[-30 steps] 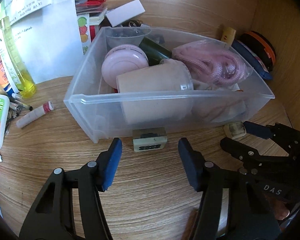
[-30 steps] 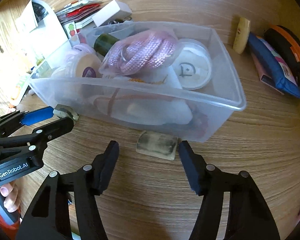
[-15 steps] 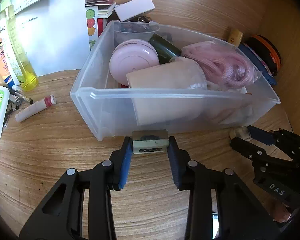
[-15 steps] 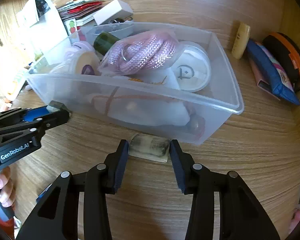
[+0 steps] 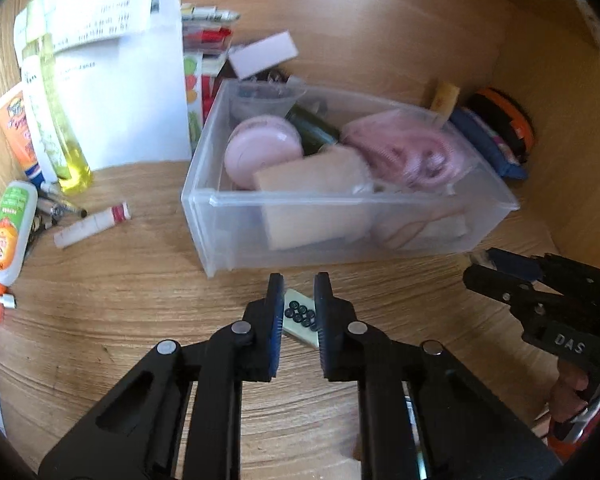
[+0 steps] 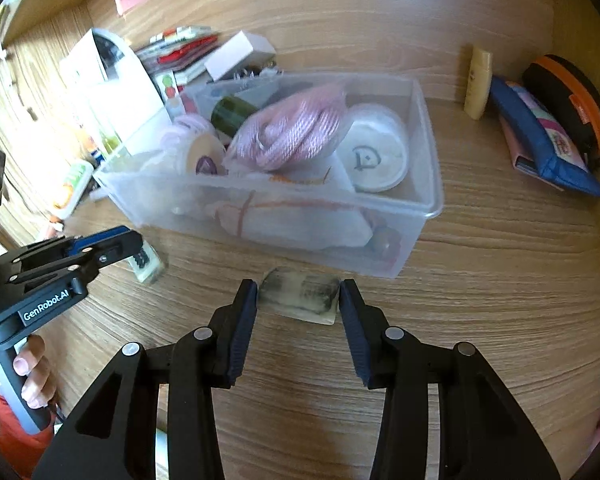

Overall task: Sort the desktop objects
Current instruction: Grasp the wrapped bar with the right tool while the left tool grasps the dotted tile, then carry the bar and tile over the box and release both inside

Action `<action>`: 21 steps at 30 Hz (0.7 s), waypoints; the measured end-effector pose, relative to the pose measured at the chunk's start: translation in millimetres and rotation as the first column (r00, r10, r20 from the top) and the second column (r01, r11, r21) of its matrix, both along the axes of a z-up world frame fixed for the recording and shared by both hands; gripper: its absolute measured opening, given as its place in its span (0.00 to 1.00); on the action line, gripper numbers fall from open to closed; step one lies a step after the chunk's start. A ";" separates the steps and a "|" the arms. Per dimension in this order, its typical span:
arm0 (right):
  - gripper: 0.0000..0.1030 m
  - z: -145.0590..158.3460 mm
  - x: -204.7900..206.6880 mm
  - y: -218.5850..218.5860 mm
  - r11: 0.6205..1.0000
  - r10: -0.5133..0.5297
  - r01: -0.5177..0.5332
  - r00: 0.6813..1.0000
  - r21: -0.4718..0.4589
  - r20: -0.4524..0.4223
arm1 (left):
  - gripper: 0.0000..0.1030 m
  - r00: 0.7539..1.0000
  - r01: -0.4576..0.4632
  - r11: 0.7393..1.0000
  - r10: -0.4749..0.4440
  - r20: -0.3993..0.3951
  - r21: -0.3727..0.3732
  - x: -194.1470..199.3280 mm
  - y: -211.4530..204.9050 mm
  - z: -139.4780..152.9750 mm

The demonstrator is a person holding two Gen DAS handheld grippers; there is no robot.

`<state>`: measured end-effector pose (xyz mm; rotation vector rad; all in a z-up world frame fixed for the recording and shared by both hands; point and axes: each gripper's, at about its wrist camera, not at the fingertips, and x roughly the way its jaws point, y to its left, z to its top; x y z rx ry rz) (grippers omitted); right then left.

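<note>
A clear plastic bin [image 5: 380, 236] [image 6: 428, 200] on the wooden desk holds a pink rope, a pink round case, a dark bottle and a white lid. My left gripper [image 5: 298, 308] is shut on a small pale green eraser with black dots [image 5: 300, 316] and holds it tilted, raised off the desk; it also shows in the right wrist view [image 6: 146, 262]. My right gripper [image 6: 298, 300] is shut on a smudged pale eraser [image 6: 300, 294] in front of the bin, at desk level.
Left of the bin lie a lip balm tube [image 5: 94, 224], a glue bottle [image 5: 6, 232], a yellow bottle [image 5: 60, 120] and papers [image 5: 128, 92]. At right are a blue pouch [image 6: 540, 140] and an orange-black case [image 6: 572, 100]. A wooden wall stands behind.
Both grippers closed from wide open onto their erasers. The left one has drawn back and up from the bin with its eraser, which turned between the pads.
</note>
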<state>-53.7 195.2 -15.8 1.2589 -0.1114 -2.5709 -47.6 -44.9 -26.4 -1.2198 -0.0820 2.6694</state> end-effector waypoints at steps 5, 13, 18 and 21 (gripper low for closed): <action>0.38 11.1 0.6 4.9 1.000 -0.007 0.007 1.000 -0.016 -0.030 | 0.14 1.000 0.012 1.000 -0.012 -0.023 -0.028 2.4 -1.4 10.9; 0.38 27.6 2.8 20.2 0.999 -0.032 0.030 0.997 -0.030 -0.076 | 0.56 0.997 0.082 0.987 -0.080 0.019 -0.137 -3.4 11.5 -5.5; 0.38 42.1 0.4 29.1 0.997 -0.061 0.056 0.991 -0.043 -0.119 | 0.55 0.993 0.110 0.977 -0.100 0.063 -0.181 -11.2 24.7 -20.3; 0.38 49.1 -4.6 31.1 0.997 -0.071 0.066 0.988 -0.035 -0.138 | 0.39 0.992 0.112 0.977 -0.100 0.074 -0.180 -14.8 27.0 -24.8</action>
